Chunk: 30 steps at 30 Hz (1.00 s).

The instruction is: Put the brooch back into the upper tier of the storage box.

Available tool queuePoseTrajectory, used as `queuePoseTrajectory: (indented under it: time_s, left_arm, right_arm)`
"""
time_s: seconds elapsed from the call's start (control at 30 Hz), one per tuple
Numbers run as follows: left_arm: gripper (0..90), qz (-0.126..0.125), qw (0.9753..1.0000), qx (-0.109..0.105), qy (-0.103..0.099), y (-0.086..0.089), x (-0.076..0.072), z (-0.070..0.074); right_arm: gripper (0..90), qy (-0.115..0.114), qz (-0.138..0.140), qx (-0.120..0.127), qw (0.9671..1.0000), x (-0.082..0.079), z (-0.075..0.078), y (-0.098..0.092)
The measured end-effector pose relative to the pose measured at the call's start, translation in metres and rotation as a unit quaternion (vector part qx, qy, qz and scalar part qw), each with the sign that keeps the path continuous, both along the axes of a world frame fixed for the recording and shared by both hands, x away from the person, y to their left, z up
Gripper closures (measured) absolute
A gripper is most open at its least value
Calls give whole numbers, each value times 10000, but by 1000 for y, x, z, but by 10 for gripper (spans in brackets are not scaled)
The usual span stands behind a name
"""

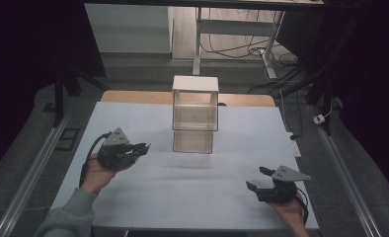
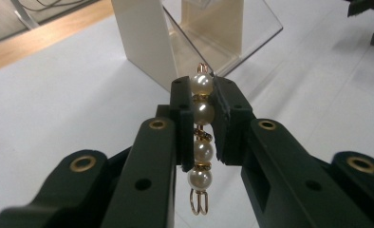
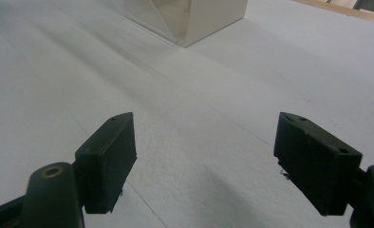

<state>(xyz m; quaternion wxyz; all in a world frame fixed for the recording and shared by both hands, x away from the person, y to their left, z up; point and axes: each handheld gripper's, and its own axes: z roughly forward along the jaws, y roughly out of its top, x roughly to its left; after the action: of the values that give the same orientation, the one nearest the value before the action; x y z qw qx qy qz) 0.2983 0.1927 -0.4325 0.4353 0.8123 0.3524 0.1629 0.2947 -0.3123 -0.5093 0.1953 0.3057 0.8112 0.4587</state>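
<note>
Pearl strand [image 2: 200, 137] clamped in left gripper [image 2: 201, 118], right gripper [image 3: 204, 161] jaws apart

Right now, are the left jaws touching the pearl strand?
Touching. The left gripper view shows the left gripper clamping the pearl strand, both jaws pressed against the beads with no gap.

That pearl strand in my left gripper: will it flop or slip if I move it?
Probably floppy: the pearl strand is beads joined by small gold links, with a slight kink mid-strand. The round, glossy pearls may slip between the left gripper pads. It looks light.
</note>
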Motion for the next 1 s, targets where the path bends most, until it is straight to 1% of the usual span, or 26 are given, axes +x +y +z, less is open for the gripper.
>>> queuePoseTrajectory:
  time_s: [0.03,0.1,0.37,0.57,0.73,0.83,1.0]
  left_arm:
    - [787,6,10000,-12,-22,-1,0,1]
    - [787,12,10000,-35,-68,-2,1,3]
    - [786,19,9995,-223,-208,-6,3,14]
    - [786,25,9990,-371,-265,-7,5,20]
    - [785,19,9987,-402,-319,-7,7,25]
    - [785,10,9984,-457,-330,-8,8,27]
    - [784,-28,9982,-473,-363,-10,9,32]
  right_arm:
    - [214,-18,-26,1,10000,0,0,0]
    - [213,-13,4,54,10000,0,0,0]
    - [213,15,-7,16,10000,0,0,0]
    - [213,20,-18,5,10000,0,0,0]
    - [213,15,-26,30,10000,1,-1,0]
    - [213,27,-22,9,10000,1,-1,0]
    - [213,40,-30,-15,10000,1,-1,0]
